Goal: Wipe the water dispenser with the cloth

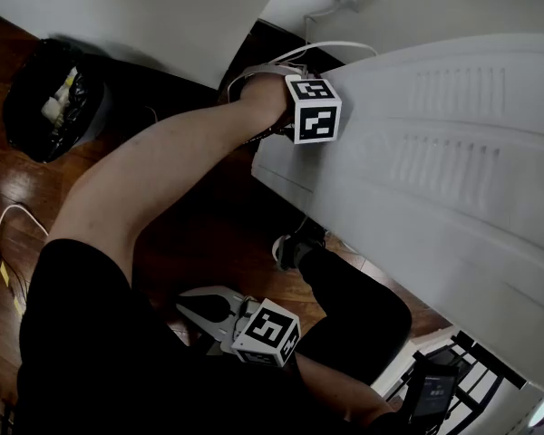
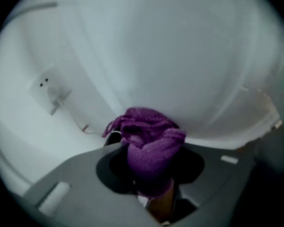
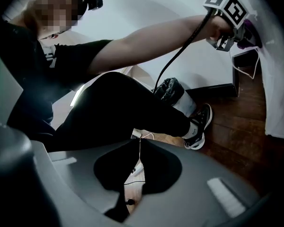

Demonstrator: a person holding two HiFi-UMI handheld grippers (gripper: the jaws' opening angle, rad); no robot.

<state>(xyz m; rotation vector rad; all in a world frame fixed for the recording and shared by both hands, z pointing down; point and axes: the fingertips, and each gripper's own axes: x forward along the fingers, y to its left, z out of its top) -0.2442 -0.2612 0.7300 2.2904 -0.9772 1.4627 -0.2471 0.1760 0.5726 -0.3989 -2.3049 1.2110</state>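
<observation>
We found the white plastic water dispenser (image 1: pixel 453 170) at right. The bunched purple knitted cloth (image 2: pixel 149 141) lay against its side, clamped in the left gripper (image 2: pixel 150 171). The right gripper (image 3: pixel 135 171) hung closed and empty, near. We advised steady pressure and overlapping strokes.

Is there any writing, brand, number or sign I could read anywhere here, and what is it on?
No readable words or numbers anywhere.
Upper marker cube, lower marker cube: black-and-white square patterns only, no letters.
Shoe: pale mark near the ankle, too small to read.
Bin: yellowish packaging inside, too blurred to read.
</observation>
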